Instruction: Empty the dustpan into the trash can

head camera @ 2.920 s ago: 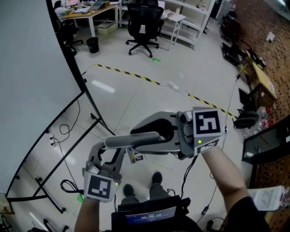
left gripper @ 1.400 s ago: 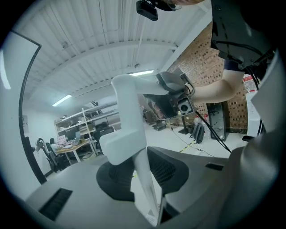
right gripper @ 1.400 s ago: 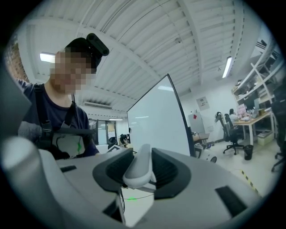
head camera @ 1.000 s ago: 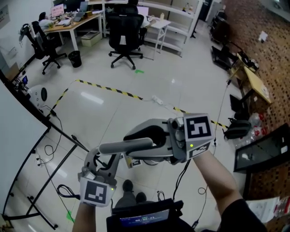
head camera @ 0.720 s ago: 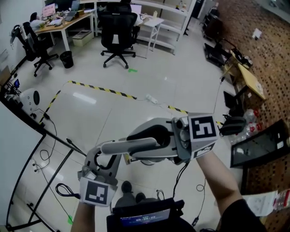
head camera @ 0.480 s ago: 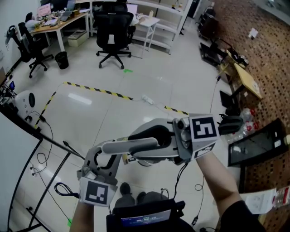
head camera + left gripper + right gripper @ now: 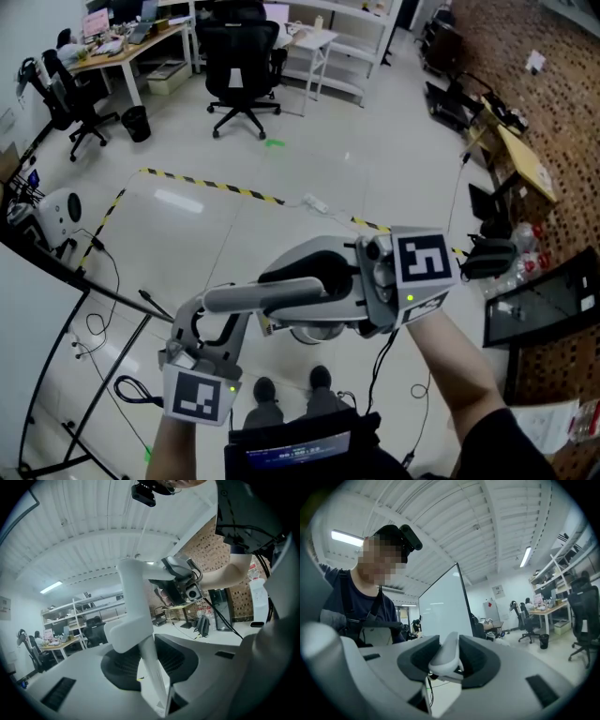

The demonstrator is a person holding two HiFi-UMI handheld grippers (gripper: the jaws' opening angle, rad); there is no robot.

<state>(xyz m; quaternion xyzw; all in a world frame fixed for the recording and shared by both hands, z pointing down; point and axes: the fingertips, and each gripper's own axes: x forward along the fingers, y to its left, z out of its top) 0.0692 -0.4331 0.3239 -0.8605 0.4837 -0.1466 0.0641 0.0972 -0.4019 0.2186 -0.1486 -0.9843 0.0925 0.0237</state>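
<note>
Head view is showing the dustpan [image 7: 272, 295] up in the air in front of the person, well above the shiny floor [image 7: 375, 169]. Both tongs are holding it. The left gripper [image 7: 152, 662] is squeezing a thin flat white part of it, just under the thick part. The right gripper [image 7: 449, 660] is clenching the round end of the handle [image 7: 446, 649], with a pad pressing on each side.

I am guessing it is hard plastic, so it is feeling light and stiff and is not bending. It is looking smooth, so it may be sliding if the squeeze is weak. The thick handle is looking like the best place to hold. The thin part is giving a weaker hold.

What is lying in the pan is hidden, so keeping it flat until the tipping seems wise. A small black bin [image 7: 136, 122] is standing far off across the room. I cannot tell if it is the trash can.
</note>
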